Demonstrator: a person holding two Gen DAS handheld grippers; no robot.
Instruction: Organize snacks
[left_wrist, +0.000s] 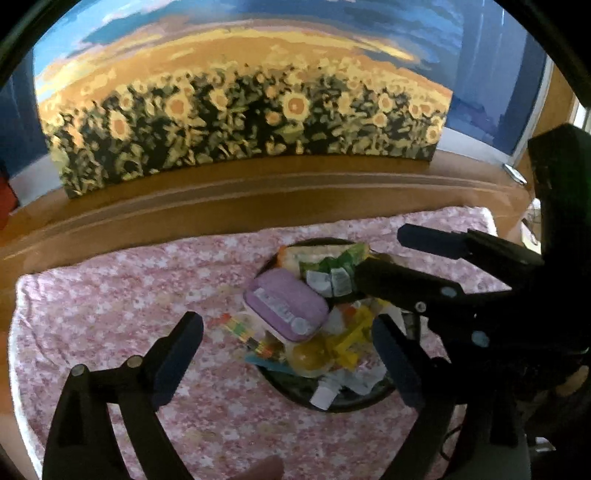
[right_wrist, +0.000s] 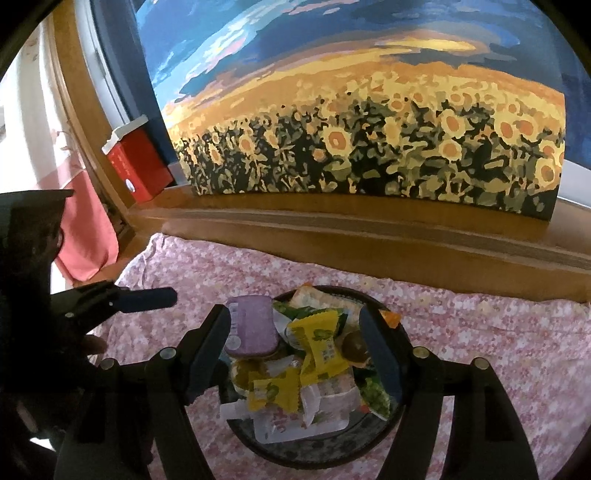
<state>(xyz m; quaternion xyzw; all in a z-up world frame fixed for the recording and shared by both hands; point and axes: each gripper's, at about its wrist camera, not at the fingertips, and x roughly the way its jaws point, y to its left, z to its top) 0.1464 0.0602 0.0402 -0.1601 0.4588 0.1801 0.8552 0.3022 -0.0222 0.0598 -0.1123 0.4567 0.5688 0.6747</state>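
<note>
Snacks (right_wrist: 295, 354): lying heaped in the dark bowl (right_wrist: 402, 332).
Right gripper (right_wrist: 299, 354): hanging directly above the bowl, nearer, jaws spread, holding nothing.
Left gripper (left_wrist: 288, 354): hovering over the bowl's left rim, jaws wide, empty.

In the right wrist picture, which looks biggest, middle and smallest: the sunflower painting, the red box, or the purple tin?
1. Sunflower painting, by far the largest.
2. Red box.
3. Purple tin.
The box and the tin look almost alike in size, and the tin sits nearer the camera, so their order is unsure.
</note>
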